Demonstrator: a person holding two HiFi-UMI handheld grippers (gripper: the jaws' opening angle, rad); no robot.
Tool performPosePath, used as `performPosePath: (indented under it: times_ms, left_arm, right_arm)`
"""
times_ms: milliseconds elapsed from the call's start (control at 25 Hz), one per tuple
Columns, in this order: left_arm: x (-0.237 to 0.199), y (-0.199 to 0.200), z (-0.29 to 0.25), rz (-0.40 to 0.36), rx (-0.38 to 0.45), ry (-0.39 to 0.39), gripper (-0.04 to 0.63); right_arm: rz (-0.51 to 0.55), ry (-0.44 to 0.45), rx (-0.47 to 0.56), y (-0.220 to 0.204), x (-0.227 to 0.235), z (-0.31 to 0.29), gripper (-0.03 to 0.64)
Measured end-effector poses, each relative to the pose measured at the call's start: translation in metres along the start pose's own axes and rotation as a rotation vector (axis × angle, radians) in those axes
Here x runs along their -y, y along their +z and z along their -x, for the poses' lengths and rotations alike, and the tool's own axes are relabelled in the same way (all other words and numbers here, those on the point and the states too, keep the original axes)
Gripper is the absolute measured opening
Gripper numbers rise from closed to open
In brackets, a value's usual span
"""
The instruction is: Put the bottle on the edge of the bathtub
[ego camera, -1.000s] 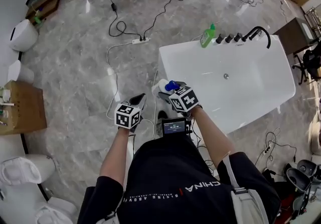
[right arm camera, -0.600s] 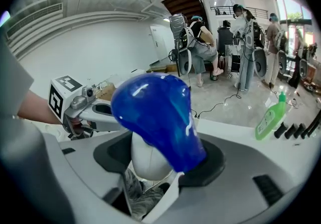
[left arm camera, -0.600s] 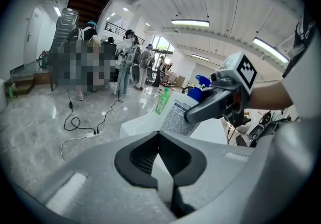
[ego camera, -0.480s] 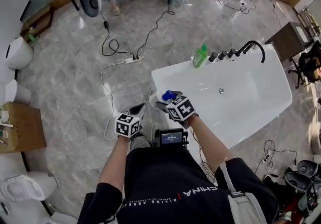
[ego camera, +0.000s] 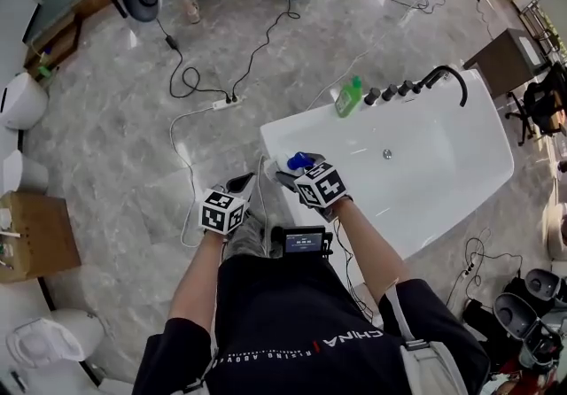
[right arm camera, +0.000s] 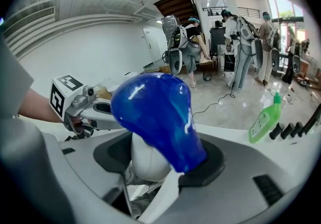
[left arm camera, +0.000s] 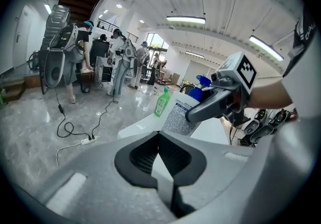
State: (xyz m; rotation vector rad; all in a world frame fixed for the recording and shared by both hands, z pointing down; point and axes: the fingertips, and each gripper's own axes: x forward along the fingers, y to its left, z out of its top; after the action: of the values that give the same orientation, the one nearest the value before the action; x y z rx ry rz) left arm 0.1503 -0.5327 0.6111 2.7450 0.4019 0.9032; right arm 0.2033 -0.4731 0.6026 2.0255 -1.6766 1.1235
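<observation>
White bottle, blue-capped, clamped in right gripper jaws at the corner of the bathtub, tub itself empty, green bottle on its rim at 1 o'clock; left gripper jaws together, empty; risk: off-centre release on the narrow rim likely topples the bottle.

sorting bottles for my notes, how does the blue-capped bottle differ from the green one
The blue-capped bottle is white and gripped by the right gripper; the green bottle stands free on the bathtub rim. The blue-capped bottle's cap is broad and blue; the green bottle's is narrow and green. Both carry printed labels.
</observation>
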Motion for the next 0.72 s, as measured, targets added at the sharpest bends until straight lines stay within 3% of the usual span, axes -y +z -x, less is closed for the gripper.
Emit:
performPosePath:
  times_ms: [720]
  left_arm:
    - [-0.117,-0.002,-0.134,-0.001,-0.068,-0.107,0.009]
  right_arm:
    - [-0.096,-0.221,-0.067,0.004,0.154,-0.132,0.275]
